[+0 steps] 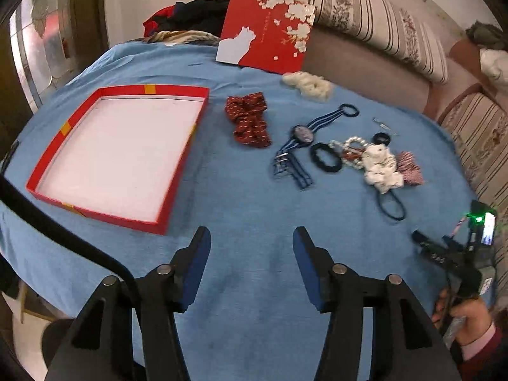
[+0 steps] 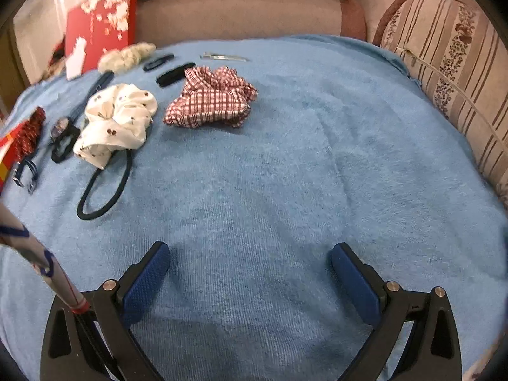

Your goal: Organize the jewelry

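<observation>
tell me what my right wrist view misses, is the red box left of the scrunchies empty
Observer: Yes. The shallow red cardboard box shows only its bare white floor.
Operator: is the left gripper holding anything
Observer: No. The left gripper is open above bare blue towel cloth.
Operator: anything hidden behind the white scrunchie
Observer: A pearl bead bracelet lies just behind the white printed fabric scrunchie.
</observation>
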`<control>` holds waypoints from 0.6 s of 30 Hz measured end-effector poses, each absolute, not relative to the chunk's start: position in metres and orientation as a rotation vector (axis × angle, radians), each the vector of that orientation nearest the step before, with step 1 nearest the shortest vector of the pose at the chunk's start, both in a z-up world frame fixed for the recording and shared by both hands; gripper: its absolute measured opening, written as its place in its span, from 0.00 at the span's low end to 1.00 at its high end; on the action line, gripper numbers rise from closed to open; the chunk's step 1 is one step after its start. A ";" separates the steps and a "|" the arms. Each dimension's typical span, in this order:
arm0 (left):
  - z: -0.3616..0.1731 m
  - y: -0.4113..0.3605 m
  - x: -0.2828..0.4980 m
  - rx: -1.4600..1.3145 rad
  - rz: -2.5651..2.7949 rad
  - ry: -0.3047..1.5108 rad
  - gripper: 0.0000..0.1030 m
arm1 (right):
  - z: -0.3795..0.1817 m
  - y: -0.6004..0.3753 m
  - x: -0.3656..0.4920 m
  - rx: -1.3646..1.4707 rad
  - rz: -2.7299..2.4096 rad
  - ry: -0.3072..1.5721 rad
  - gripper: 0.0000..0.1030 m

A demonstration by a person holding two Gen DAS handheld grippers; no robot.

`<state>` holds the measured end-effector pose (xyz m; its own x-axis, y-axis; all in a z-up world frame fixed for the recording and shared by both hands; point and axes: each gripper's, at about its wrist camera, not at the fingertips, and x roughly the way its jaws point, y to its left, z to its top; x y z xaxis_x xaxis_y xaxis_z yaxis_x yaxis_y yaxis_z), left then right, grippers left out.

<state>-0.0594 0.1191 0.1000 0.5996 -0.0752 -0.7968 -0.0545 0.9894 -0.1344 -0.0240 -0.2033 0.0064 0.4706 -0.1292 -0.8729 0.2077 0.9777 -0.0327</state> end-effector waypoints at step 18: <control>0.052 0.124 -0.087 -0.222 0.041 0.981 0.58 | 0.032 -0.082 0.077 -0.157 0.050 1.043 0.46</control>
